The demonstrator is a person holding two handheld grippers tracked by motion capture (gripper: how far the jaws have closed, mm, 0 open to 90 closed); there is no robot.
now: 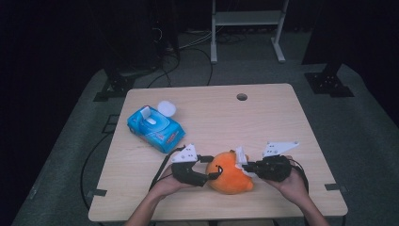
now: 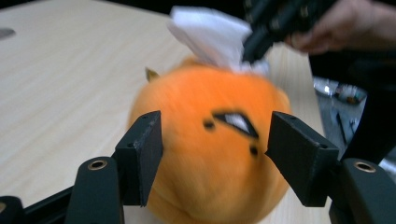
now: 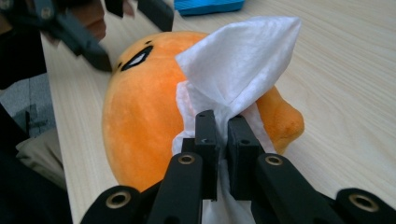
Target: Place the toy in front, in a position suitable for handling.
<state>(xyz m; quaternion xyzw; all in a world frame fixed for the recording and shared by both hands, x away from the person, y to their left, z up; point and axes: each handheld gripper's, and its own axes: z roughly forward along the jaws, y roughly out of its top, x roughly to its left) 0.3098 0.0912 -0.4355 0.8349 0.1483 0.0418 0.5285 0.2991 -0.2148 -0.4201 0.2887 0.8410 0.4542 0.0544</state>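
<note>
- Orange plush toy (image 1: 229,173) lies on the wooden table (image 1: 263,117), between the two grippers, touching both.
- Blue wet-wipe pack (image 1: 155,128), lid flipped up, sits well beyond the left gripper.
- Left gripper (image 1: 212,168) is spread around the plush's face side; its pads (image 2: 142,154) flank the plush, and contact is hard to judge.
- Right gripper (image 1: 245,168) is clamped on a white wipe (image 3: 233,79), which rests against the plush's back.

Orange plush toy (image 1: 229,173) on table near edge; white wipe (image 3: 233,70) pressed against it.
</note>
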